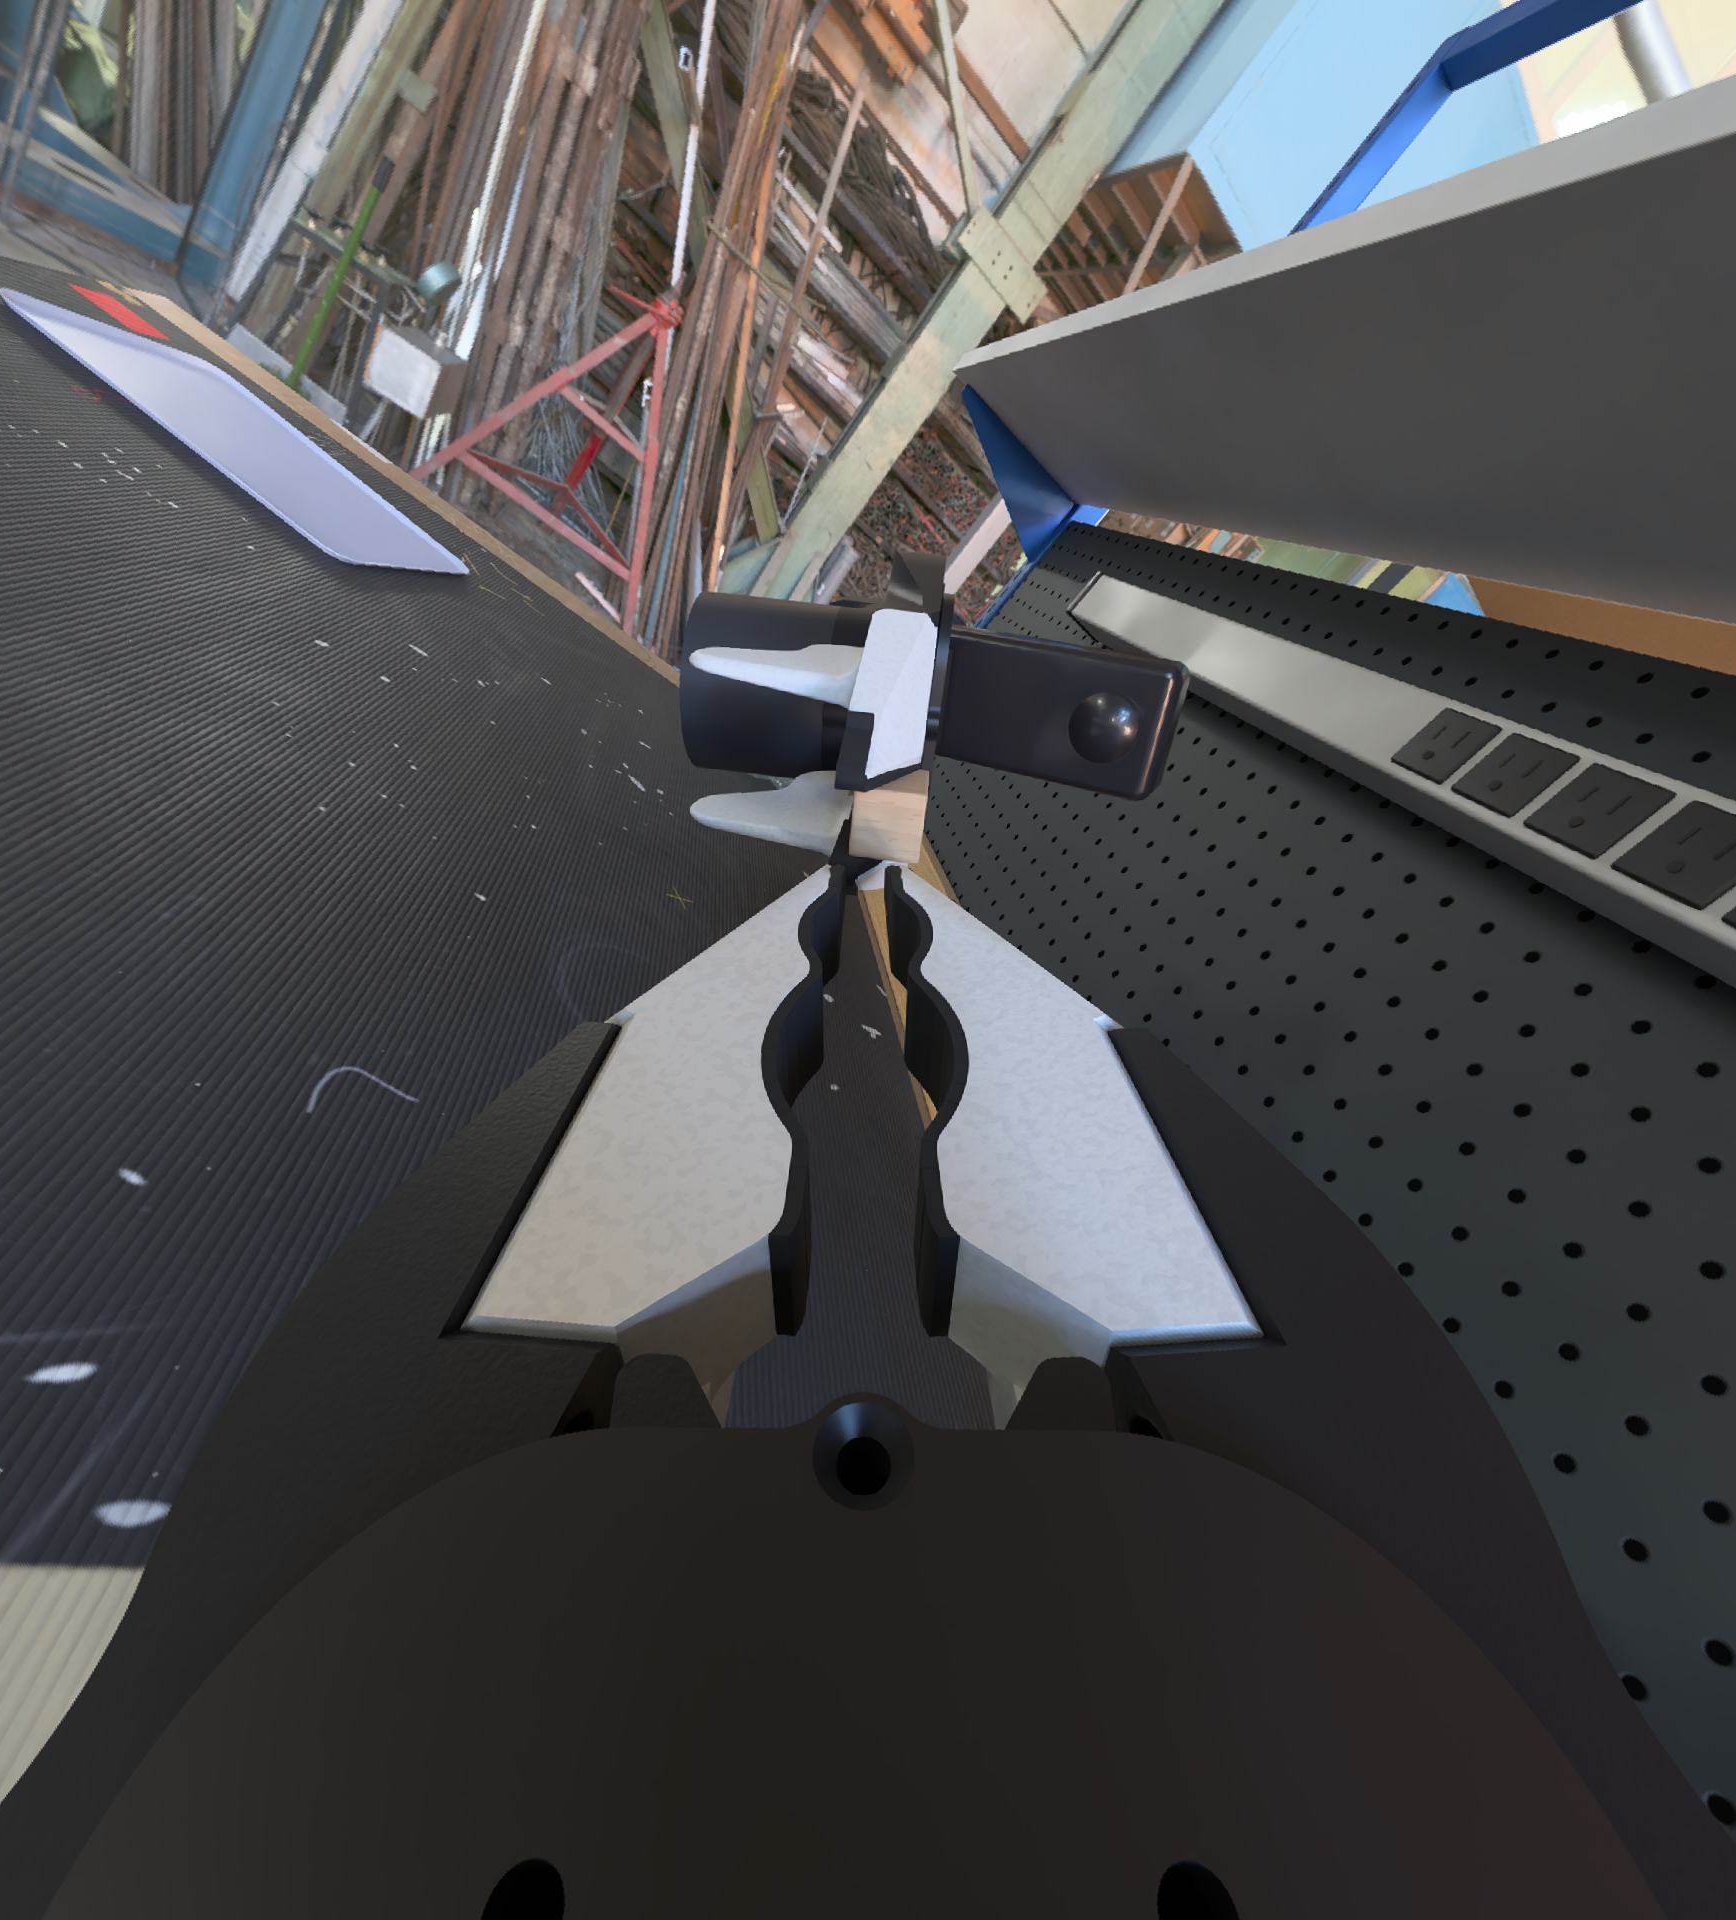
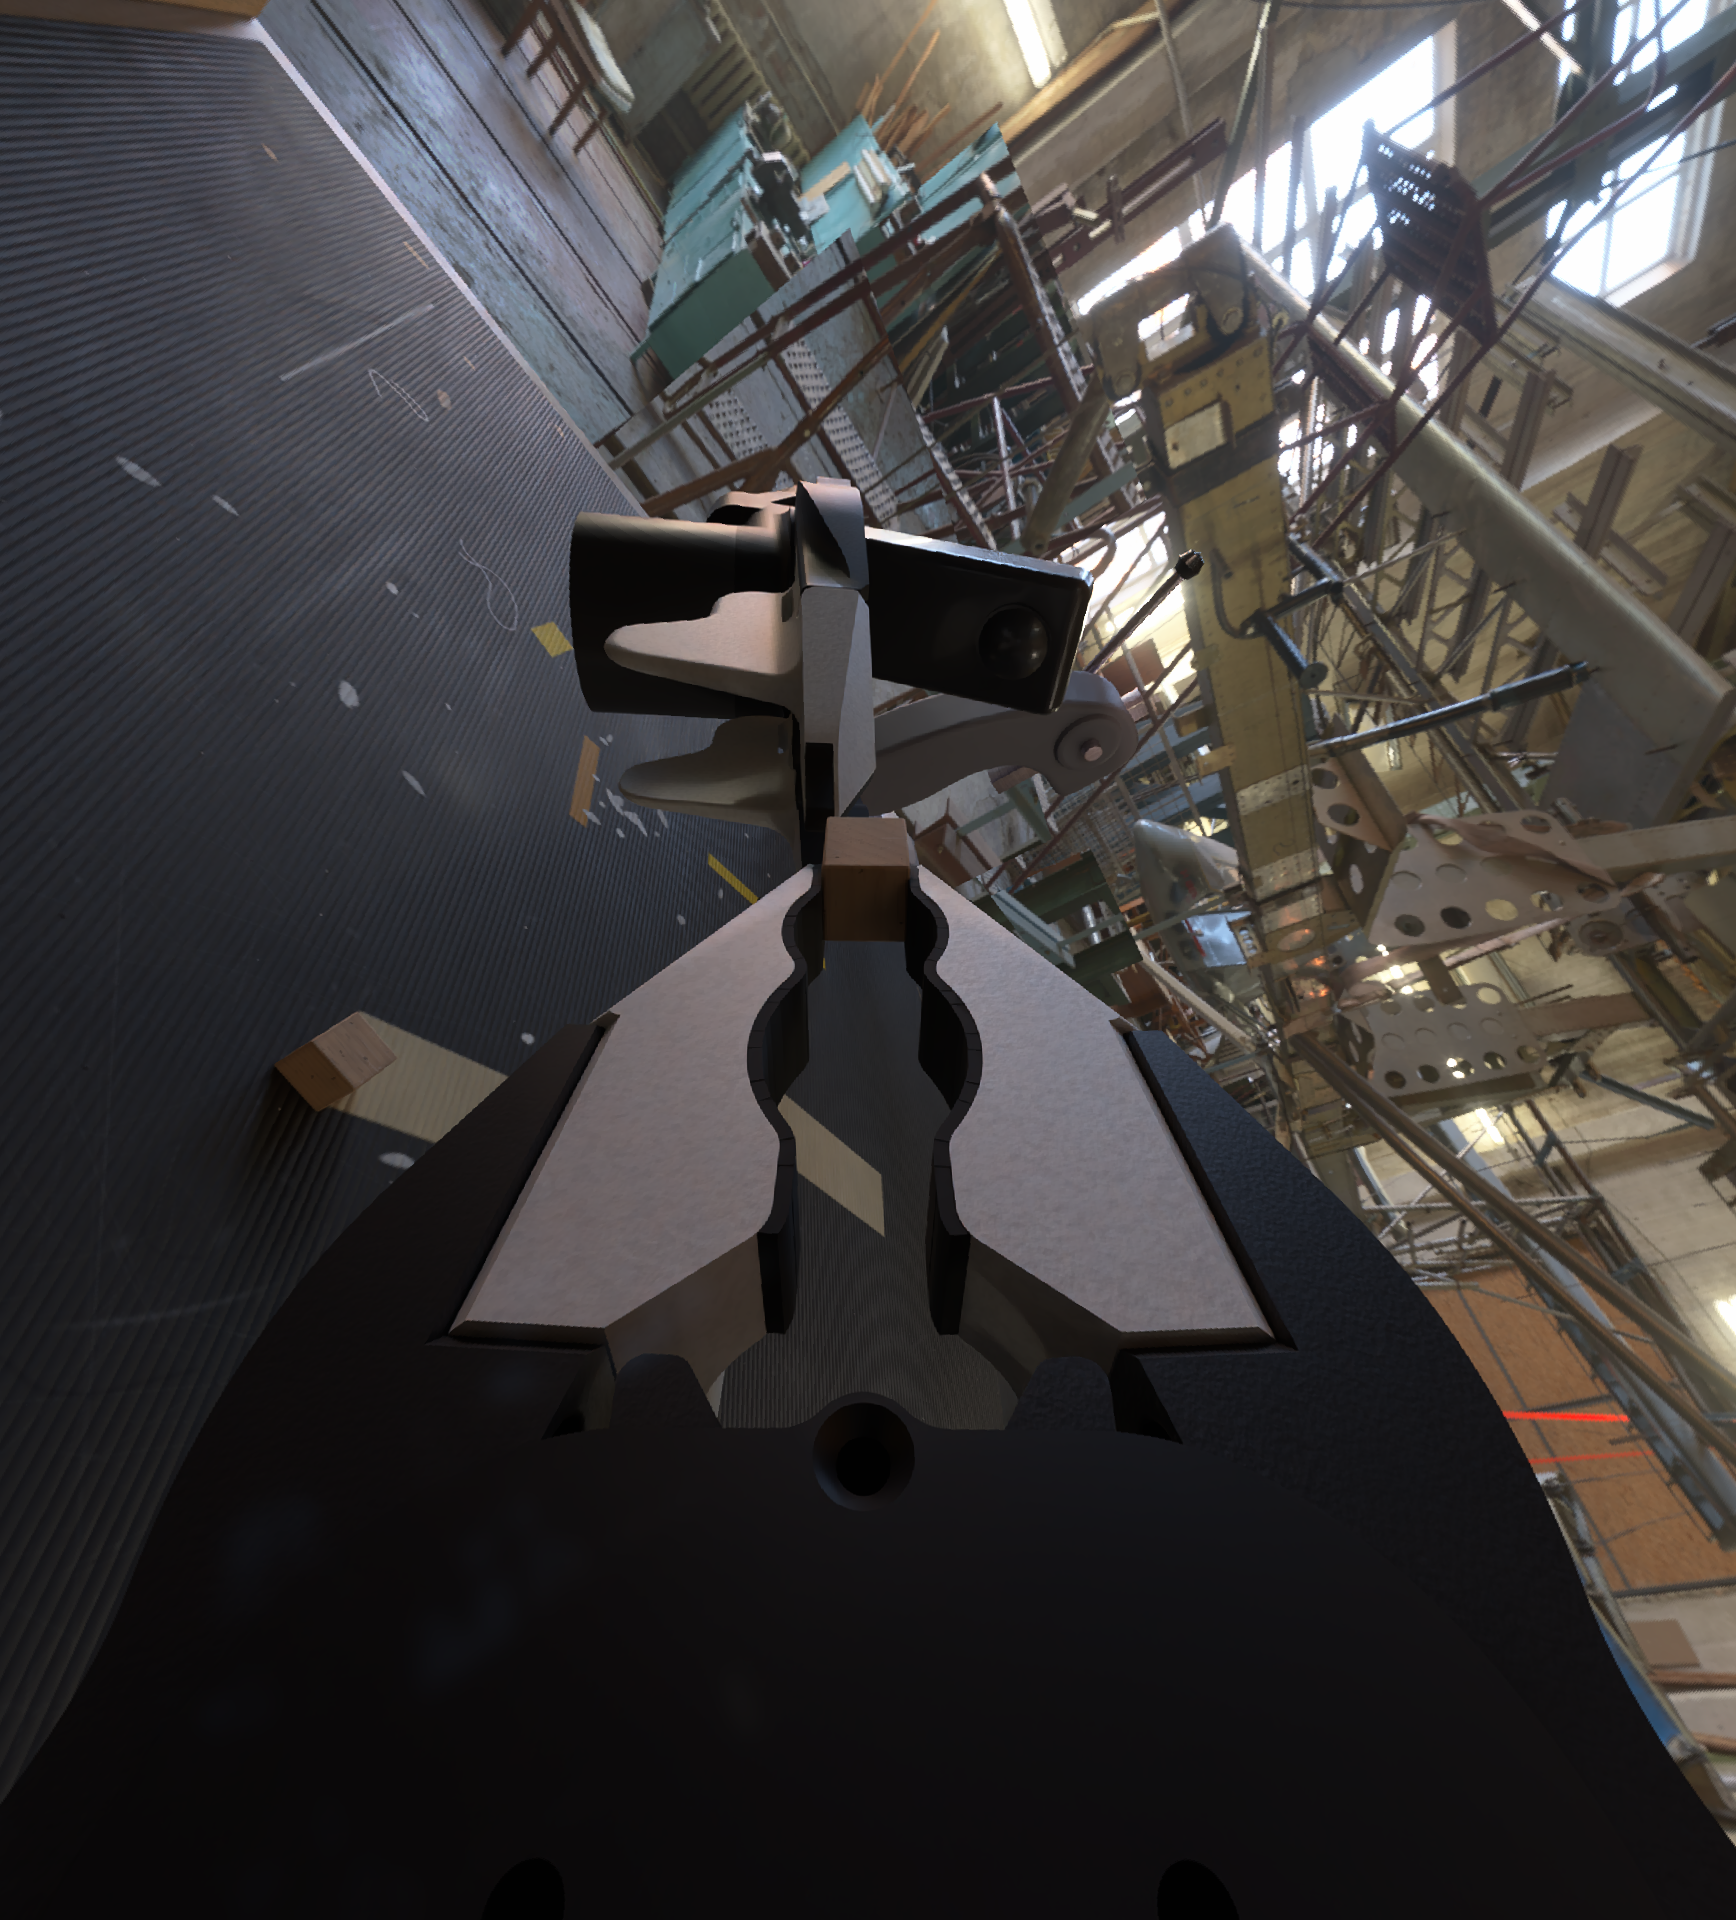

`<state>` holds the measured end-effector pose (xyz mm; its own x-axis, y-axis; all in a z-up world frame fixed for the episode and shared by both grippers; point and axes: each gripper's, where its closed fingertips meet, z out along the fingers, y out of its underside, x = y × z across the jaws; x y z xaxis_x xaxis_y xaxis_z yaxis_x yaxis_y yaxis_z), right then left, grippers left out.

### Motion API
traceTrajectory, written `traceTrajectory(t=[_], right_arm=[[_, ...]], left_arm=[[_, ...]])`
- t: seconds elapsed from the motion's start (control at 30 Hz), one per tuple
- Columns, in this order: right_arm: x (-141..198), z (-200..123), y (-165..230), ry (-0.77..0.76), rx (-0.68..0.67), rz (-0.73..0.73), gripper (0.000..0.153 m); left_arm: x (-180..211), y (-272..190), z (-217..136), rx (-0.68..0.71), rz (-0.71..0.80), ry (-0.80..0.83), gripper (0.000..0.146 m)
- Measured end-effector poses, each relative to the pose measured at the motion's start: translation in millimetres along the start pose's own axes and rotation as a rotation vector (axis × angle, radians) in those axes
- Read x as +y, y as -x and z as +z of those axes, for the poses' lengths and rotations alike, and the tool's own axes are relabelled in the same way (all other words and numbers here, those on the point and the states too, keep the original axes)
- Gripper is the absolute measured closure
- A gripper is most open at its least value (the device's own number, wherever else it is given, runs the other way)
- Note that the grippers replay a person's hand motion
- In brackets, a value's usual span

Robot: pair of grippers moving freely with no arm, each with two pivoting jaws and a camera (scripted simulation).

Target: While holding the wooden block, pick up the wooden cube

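My right gripper (image 2: 864, 904) is shut on a small light wooden block (image 2: 864, 883), held up above the dark mat. A second wooden cube (image 2: 334, 1058) lies on the mat, low and to the left of my right fingers, apart from both grippers. My left gripper (image 1: 862, 878) is shut with nothing seen between its tips. It faces the right gripper (image 1: 874, 790), its tips just short of the held block (image 1: 895, 823). In the right wrist view the left gripper (image 2: 822, 792) sits right behind the block.
The dark ribbed mat (image 2: 116, 727) carries a flat white tray (image 1: 220, 426) far off. A grey pegboard wall (image 1: 1415, 1195) with a power strip (image 1: 1591, 810) and a shelf (image 1: 1466, 343) stands on the right of the left wrist view.
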<state>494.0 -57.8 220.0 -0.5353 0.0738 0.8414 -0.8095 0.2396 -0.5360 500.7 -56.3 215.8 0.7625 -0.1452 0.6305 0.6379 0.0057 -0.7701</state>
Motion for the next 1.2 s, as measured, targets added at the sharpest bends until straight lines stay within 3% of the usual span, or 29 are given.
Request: traceTrajectory(t=[0.3, 0.43, 0.57, 0.7, 0.87, 0.97, 1.07, 1.13, 1.2], right_arm=[[5, -1, 0, 0.032, -0.029, 0.023, 0.139], [22, -17, -19, 0.099, 0.028, 0.034, 0.139], [33, -50, -50, 0.137, 0.13, 0.065, 0.139], [31, -72, -67, 0.159, 0.197, 0.046, 0.139], [31, -76, -72, 0.173, 0.211, 0.027, 0.139], [31, -76, -72, 0.178, 0.21, 0.021, 0.139], [28, -79, -73, 0.176, 0.217, 0.015, 0.139], [23, -84, -74, 0.149, 0.219, 0.021, 0.139], [20, -89, -77, 0.124, 0.229, 0.035, 0.139]], left_arm=[[-2, 6, -1, -0.016, -0.013, -0.012, 0.138], [-9, 35, -26, -0.343, 0.155, -0.026, 0.124], [2, 55, -45, -0.675, 0.347, 0.127, 0.112], [41, 73, -49, -0.87, 0.243, 0.212, 0.1], [106, 101, -65, -1.187, 0.04, 0.343, 0.09], [121, 113, -64, -1.282, 0.011, 0.315, 0.089], [139, 126, -67, -1.367, -0.015, 0.401, 0.087], [148, 131, -69, -1.402, -0.027, 0.476, 0.087], [152, 130, -70, -1.436, -0.012, 0.538, 0.101]])
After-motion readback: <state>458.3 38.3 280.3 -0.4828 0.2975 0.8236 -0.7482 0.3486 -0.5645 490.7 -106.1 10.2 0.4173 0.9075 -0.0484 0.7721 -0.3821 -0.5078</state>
